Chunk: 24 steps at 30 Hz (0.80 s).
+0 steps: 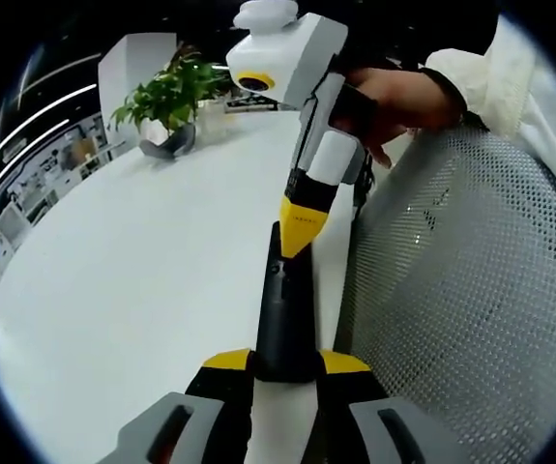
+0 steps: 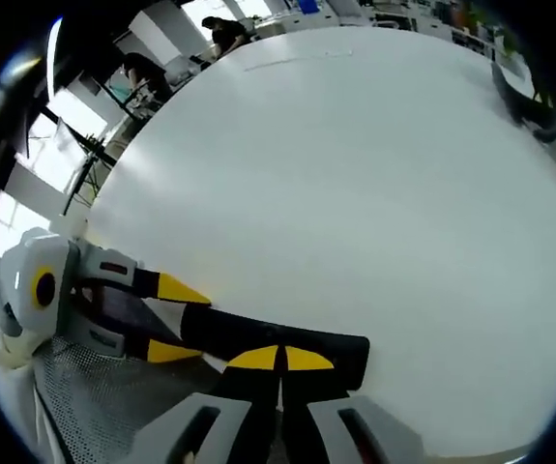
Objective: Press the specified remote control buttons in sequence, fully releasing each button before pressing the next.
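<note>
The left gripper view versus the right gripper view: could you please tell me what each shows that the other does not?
Left gripper view: a potted plant, a mesh chair back and a person's hand on the right hand-held gripper, whose tip touches the remote control.

Right gripper view: distant office desks.

Both: the white table, the remote clamped by the left hand-held gripper.

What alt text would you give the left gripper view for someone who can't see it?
A long black remote control is clamped in the left gripper above a round white table, while the closed yellow tips of the right gripper, held by a person's hand, touch the remote's far end. A green potted plant stands on the table behind, and a grey mesh chair back is alongside.
</note>
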Available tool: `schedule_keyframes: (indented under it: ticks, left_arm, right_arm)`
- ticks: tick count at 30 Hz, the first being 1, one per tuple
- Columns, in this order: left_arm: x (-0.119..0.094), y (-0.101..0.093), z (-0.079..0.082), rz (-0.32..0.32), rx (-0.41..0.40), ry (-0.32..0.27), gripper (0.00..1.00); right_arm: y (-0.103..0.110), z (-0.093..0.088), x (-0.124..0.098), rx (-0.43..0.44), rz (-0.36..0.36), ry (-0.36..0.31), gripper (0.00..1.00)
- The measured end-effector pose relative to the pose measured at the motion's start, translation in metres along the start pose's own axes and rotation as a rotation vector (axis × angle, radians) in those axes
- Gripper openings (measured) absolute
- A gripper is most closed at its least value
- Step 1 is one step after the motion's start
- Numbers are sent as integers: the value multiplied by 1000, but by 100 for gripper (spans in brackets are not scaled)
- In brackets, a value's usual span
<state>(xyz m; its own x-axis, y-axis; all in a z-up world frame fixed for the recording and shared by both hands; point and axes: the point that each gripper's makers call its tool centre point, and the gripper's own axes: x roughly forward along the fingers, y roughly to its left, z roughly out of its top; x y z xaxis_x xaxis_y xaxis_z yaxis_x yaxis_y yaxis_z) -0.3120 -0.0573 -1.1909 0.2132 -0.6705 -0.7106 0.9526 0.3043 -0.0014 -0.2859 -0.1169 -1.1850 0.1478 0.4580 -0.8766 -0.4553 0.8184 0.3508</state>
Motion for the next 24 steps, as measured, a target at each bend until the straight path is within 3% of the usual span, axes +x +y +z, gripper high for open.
schedule_keyframes:
  ticks: [3,9,14,24]
  left_arm:
    - [0,0,0,2,-2,-2,25]
    - [-1,0,-1,3,-6,-2,25]
    - [-1,1,-1,3,-4,-4,25]
    - [0,2,0,4,-6,-6,25]
  right_arm:
    - [-1,0,0,-17,0,-6,0]
    - [0,0,-3,60,38,-11,0]
    - [-6,-3,-7,69,-9,1,0]
    - [-10,-10,-8,89,-27,40,0]
